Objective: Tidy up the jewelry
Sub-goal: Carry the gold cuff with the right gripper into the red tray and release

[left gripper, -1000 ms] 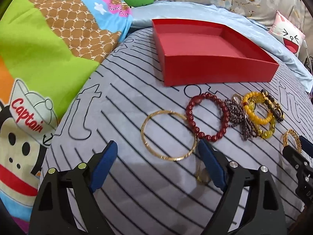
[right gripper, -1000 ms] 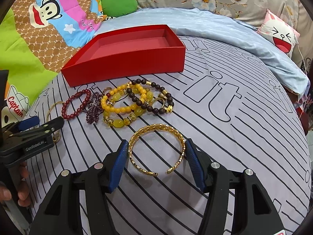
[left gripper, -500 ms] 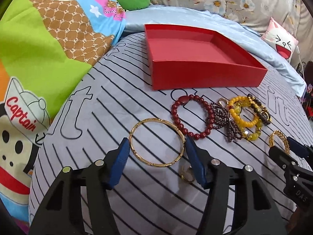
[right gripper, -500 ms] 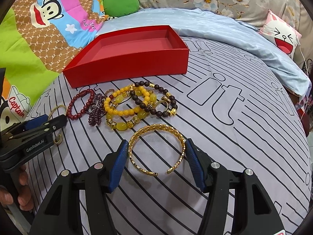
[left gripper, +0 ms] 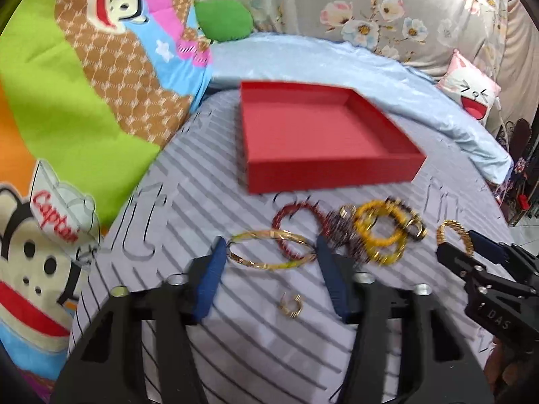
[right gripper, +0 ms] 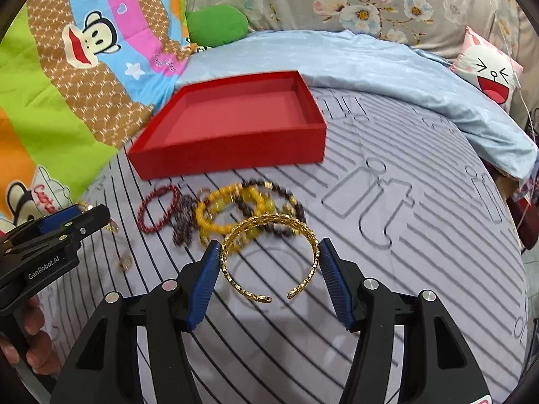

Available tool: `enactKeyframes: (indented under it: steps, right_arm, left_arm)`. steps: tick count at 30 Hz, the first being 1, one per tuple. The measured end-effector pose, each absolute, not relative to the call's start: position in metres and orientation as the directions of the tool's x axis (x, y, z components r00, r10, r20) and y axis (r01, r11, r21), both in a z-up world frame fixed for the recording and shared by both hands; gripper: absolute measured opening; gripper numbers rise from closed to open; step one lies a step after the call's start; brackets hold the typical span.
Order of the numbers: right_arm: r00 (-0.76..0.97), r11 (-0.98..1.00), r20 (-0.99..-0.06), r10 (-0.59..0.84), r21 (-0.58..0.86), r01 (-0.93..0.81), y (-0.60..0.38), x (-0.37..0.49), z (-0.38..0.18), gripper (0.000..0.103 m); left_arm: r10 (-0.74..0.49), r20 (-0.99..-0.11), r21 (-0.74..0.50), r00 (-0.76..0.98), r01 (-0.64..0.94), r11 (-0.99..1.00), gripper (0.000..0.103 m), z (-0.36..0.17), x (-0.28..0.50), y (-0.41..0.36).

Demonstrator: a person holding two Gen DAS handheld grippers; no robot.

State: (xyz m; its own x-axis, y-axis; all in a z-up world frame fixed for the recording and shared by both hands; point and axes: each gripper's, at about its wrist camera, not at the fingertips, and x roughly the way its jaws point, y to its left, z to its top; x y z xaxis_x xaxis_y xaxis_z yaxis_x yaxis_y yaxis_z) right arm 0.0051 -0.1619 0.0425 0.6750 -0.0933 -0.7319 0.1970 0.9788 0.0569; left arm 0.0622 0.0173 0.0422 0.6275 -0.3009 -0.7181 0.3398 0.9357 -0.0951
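My left gripper [left gripper: 269,252] is shut on a thin gold bangle [left gripper: 271,264] and holds it above the striped bedcover. My right gripper [right gripper: 267,256] is shut on an open gold chain cuff [right gripper: 269,256], also lifted, with its shadow below. An empty red box [left gripper: 323,138] stands behind; it also shows in the right wrist view [right gripper: 232,124]. On the cover in front of it lie a dark red bead bracelet [right gripper: 158,210], a purple bead piece [right gripper: 183,222], yellow bead bracelets [right gripper: 229,208] and a dark bead bracelet [right gripper: 286,202]. A small gold ring [left gripper: 290,305] lies below my left gripper.
A bright cartoon monkey quilt [left gripper: 67,101] rises on the left. A light blue sheet [right gripper: 370,64] and a white cartoon pillow [right gripper: 488,70] lie behind and to the right. A green cushion [right gripper: 215,25] sits at the back. The bed drops off at the far right.
Both grippers have closed on their bangles and lifted them off the cover. Both views have risen and moved toward the red box.
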Motion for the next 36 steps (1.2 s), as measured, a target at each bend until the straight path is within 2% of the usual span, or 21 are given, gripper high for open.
enactKeyframes:
  steps: [1,3,9,10,12,14,18,22,29,36]
  right_arm:
    - [0.679,0.979,-0.728,-0.094,0.056,0.195,-0.163,0.008,0.045,0.057]
    - [0.691,0.981,-0.718,-0.079,0.068,0.183,-0.167,0.019,0.054,0.057]
    - [0.71,0.983,-0.697,-0.098,0.045,0.181,-0.176,0.044,0.07,0.057]
    - [0.709,0.983,-0.698,-0.104,0.038,0.182,-0.174,0.045,0.067,0.057]
    - [0.699,0.982,-0.707,-0.105,0.036,0.184,-0.173,0.043,0.06,0.057]
    - [0.683,0.982,-0.725,-0.081,0.059,0.179,-0.171,0.041,0.051,0.057]
    - [0.657,0.982,-0.753,-0.048,0.085,0.17,-0.165,0.036,0.034,0.057]
    - [0.64,0.983,-0.768,-0.028,0.096,0.158,-0.159,0.032,0.023,0.057]
    - [0.63,0.983,-0.776,-0.013,0.106,0.15,-0.155,0.032,0.015,0.057]
    - [0.631,0.986,-0.776,-0.011,0.097,0.137,-0.149,0.042,0.016,0.057]
  left_arm:
    - [-0.307,-0.73,-0.11,0.611,0.338,0.935,0.002,0.044,0.069,0.016]
    - [-0.355,-0.73,-0.168,0.584,0.35,0.922,0.005,0.049,0.085,0.015]
    - [-0.328,-0.717,-0.126,0.615,0.349,0.929,0.006,0.058,0.109,0.014]
    - [-0.317,-0.719,-0.116,0.619,0.343,0.932,0.011,0.055,0.109,0.019]
    - [-0.289,-0.724,-0.098,0.626,0.322,0.942,0.048,0.046,0.103,0.026]
    - [-0.271,-0.728,-0.086,0.63,0.308,0.947,0.056,0.036,0.096,0.034]
    - [-0.214,-0.767,-0.047,0.605,0.28,0.959,0.062,0.006,0.086,0.04]
    - [-0.18,-0.785,-0.021,0.593,0.265,0.964,0.064,-0.009,0.084,0.042]
    - [-0.189,-0.779,-0.035,0.597,0.26,0.965,0.068,-0.011,0.079,0.049]
    - [-0.206,-0.769,-0.066,0.605,0.245,0.967,0.068,-0.005,0.082,0.05]
